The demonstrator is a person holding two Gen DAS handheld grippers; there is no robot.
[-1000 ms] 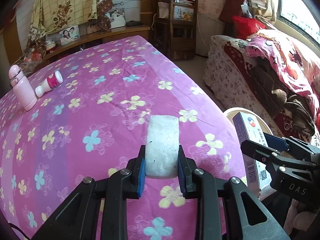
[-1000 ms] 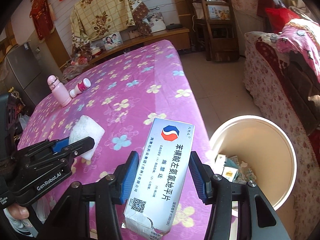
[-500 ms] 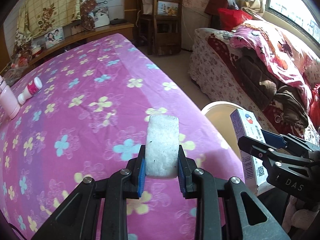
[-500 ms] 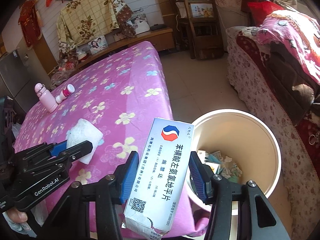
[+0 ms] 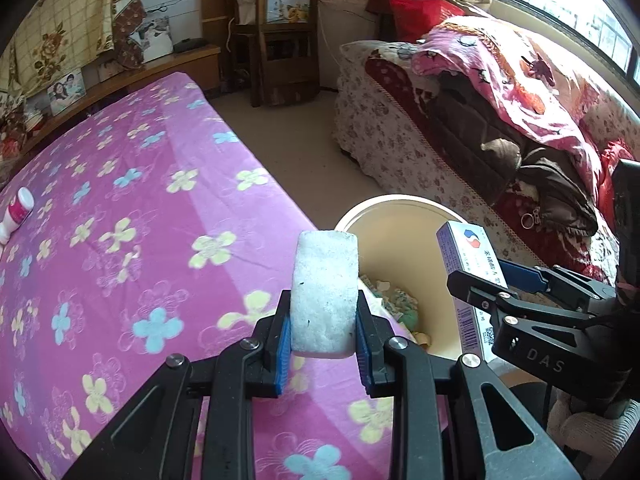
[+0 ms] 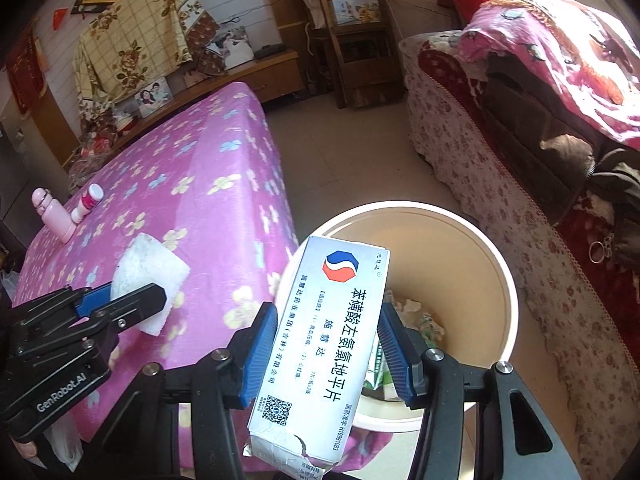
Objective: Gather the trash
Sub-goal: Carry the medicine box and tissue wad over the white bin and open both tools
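A white foam block [image 5: 324, 292] is being gripped between the blue pads of the left tongs [image 5: 323, 322], which are closed nearly all the way against its two sides; the block is standing up out of them above the edge of the surface [image 5: 120, 240], right where the flowered pink cloth is meeting the rim of the bin [image 5: 384, 204]. A white medicine box [image 6: 324, 344] with a red and blue logo is being clamped at its long sides by the right tongs [image 6: 326, 354], which are standing partly open around it; its torn lower end is hanging below the pads, and its upper end is being held over the near rim of the round cream bin [image 6: 508, 280]. Paper scraps and packets are lying at the bottom of the bin, which is standing on the floor just beside the corner of the surface. A pink bottle [image 6: 52, 212] and a small white and red bottle [image 6: 86, 202] are lying touching each other near the far left edge of the surface.
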